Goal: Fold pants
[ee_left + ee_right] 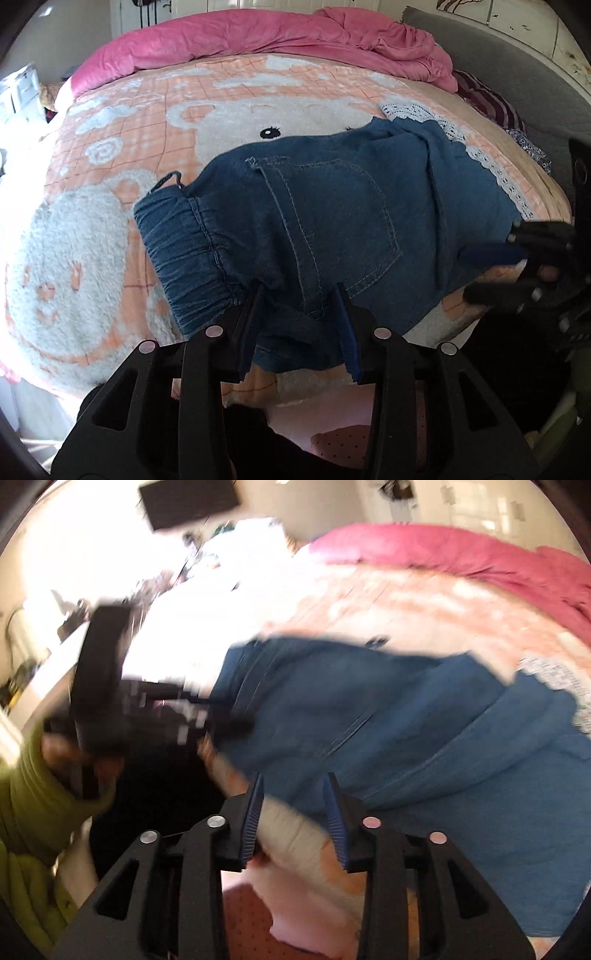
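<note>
Blue denim pants lie folded on a pink and white fleece blanket, elastic waistband to the left, white lace hem at the right. My left gripper is open, its jaws astride the near edge of the pants by the back pocket. My right gripper is open at the near edge of the pants, with blanket between its fingers; it also shows in the left wrist view at the right end. The right wrist view is motion-blurred. The left gripper appears there at the left end of the pants.
A crumpled pink duvet lies across the far side of the bed. A grey headboard and striped cloth are at the right. The bed's near edge is just below the grippers. A cluttered bright area lies left.
</note>
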